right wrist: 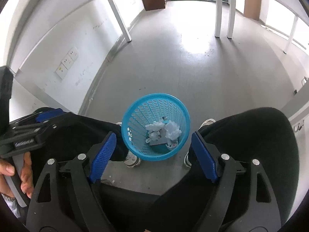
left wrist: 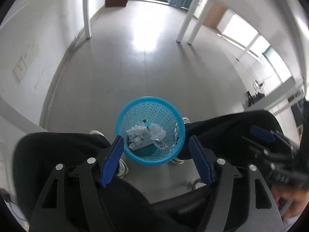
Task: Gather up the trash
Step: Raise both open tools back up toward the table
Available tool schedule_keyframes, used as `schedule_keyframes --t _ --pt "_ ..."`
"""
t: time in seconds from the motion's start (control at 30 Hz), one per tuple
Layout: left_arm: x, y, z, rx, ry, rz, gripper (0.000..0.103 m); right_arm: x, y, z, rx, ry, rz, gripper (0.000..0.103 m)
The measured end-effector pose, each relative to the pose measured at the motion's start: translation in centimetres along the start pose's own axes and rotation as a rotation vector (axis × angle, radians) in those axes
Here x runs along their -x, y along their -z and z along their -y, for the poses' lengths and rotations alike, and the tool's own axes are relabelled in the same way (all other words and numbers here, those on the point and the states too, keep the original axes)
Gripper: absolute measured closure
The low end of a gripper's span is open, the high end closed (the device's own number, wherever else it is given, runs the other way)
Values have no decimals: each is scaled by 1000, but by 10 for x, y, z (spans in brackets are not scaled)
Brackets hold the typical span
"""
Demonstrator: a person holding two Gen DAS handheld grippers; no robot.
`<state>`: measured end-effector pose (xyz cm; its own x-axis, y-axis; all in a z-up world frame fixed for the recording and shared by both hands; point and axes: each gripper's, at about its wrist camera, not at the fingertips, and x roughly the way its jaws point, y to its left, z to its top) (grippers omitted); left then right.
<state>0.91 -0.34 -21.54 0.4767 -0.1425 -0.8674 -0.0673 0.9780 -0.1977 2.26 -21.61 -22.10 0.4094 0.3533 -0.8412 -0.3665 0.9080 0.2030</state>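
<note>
Left wrist view looks down at a blue mesh trash basket (left wrist: pixel 150 128) that stands on the grey floor (left wrist: pixel 135 67), between the person's white shoes (left wrist: pixel 121 169). Crumpled white paper (left wrist: pixel 146 133) lies in the bottom of the basket, with a flat grey piece under it. The left gripper (left wrist: pixel 156 145) hangs above the basket with its blue pads (left wrist: pixel 112 162) wide apart, and nothing is between them. Off to the right edge of this view, the other tool shows as a dark blur in the person's hand.

From the right wrist view the same basket (right wrist: pixel 155 127) sits on the floor (right wrist: pixel 173 67) with the paper (right wrist: pixel 164 130) inside it. The right gripper (right wrist: pixel 152 140) is wide open too and holds nothing. The left gripper (right wrist: pixel 46 116) shows at the left edge of this view.

The trash looks already dropped in, so the drop step seems done. No more trash shows on the floor near the basket, only tiny specks. The next move likely calls for looking around for more paper, then coming down on it with the pads wide and closing gently. If none is left, the job may be finished.
</note>
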Motion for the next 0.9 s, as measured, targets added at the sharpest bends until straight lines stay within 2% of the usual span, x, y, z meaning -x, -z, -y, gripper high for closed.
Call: schedule_keyframes --t 0.2,0.37,0.47,0.67,0.77,0.9 --pt "52 6 10 -77 -2 118 18 41 10 -9 57 -7 69 22" --pt "94 10 21 -126 42 189 17 84 19 -18 110 -29 133 16" --pt "122 10 28 -150 36 256 7 112 15 -24 141 -28 192 11" --pt "153 -4 35 -147 4 343 6 159 -12 -31 146 -52 303 9" --pt "167 -13 37 -144 -7 418 6 180 -27 -35 165 -58 348 9" --pt "179 -38 46 -165 -3 451 6 194 -49 -37 181 -33 413 9"
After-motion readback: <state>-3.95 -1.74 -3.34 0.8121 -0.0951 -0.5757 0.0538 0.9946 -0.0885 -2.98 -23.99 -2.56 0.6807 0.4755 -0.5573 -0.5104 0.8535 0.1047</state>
